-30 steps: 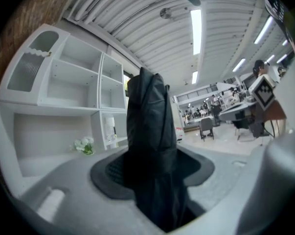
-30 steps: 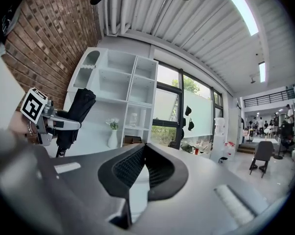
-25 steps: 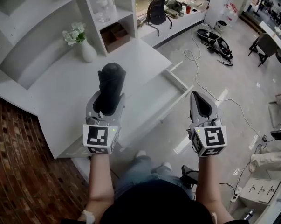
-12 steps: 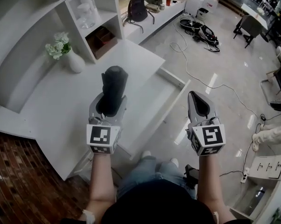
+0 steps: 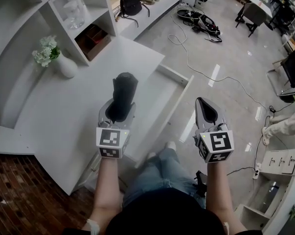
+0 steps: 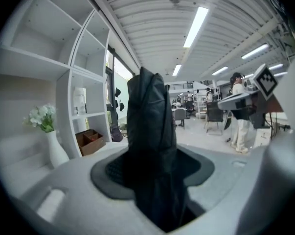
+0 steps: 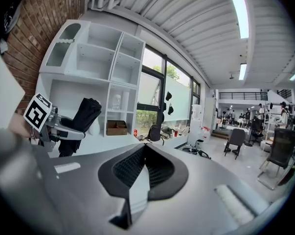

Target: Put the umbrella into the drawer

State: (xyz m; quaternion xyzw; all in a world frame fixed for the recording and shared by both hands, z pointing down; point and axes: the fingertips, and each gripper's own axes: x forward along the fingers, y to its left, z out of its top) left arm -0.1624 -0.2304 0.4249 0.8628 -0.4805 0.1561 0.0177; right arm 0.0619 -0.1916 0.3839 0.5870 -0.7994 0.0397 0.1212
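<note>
Folded black umbrella (image 5: 124, 88) clenched in the left gripper (image 5: 119, 109), not yet in the open drawer (image 5: 157, 102).

The left gripper's jaws stand wide apart around the umbrella's lower part and grasp it, with the top end poking out beyond the tips. It hangs over the near right part of the white counter (image 5: 59, 116), just left of the drawer, which is pulled out to the right. The right gripper (image 5: 203, 105) is empty with its jaws closed tip to tip, held over the floor to the right of the drawer. A white vase of flowers (image 5: 63, 65) stands far left on the counter, and a brown box (image 5: 92, 35) sits in a shelf cubby beyond.
</note>
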